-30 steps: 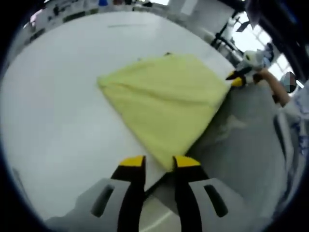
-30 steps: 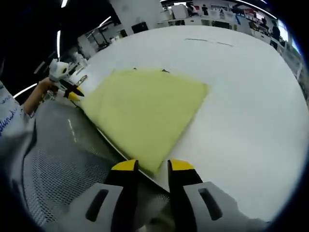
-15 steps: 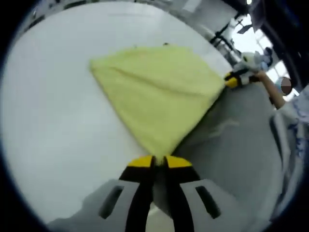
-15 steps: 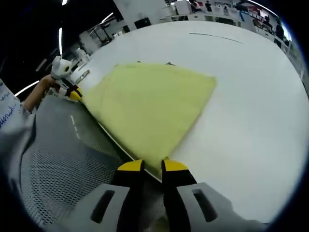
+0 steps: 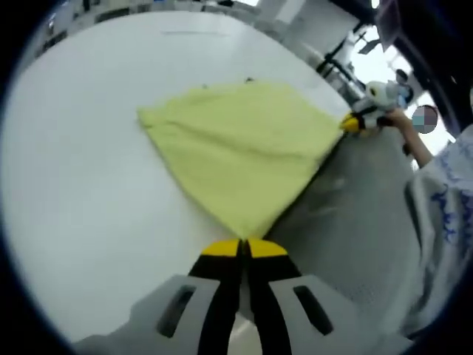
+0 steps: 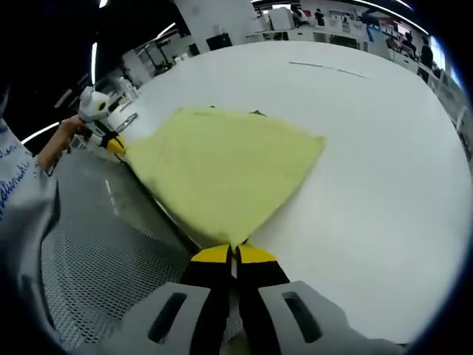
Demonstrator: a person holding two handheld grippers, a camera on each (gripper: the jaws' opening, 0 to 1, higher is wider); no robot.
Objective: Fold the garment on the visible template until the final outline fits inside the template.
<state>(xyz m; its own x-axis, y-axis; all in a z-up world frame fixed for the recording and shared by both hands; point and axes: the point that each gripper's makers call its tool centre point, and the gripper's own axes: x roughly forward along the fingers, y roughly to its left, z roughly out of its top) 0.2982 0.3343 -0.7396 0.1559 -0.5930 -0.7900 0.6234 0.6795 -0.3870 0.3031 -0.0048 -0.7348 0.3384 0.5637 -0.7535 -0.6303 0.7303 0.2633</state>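
A yellow-green garment [image 5: 240,151] lies folded flat on the white table [image 5: 81,170], near its edge. My left gripper [image 5: 244,248] is shut on the garment's nearest corner. In the left gripper view, my right gripper [image 5: 353,123] pinches the corner at the far right, held by a person's hand. In the right gripper view the garment [image 6: 222,166] spreads away from my right gripper [image 6: 235,254], which is shut on its near corner. The left gripper [image 6: 112,143] holds the corner at the left there. Small dark marks [image 6: 256,113] peek out from under the garment's far edge.
A grey perforated surface [image 6: 96,251] lies below the table's edge, beside the garment. A person's patterned sleeve [image 5: 443,214] is at the right of the left gripper view. A thin dark line [image 6: 325,68] crosses the far tabletop. Benches and equipment [image 6: 295,15] stand beyond.
Both grippers were open one second ago, just short of the garment's corners. Their jaws have since come together on those corners, and the garment's edge has shifted slightly.
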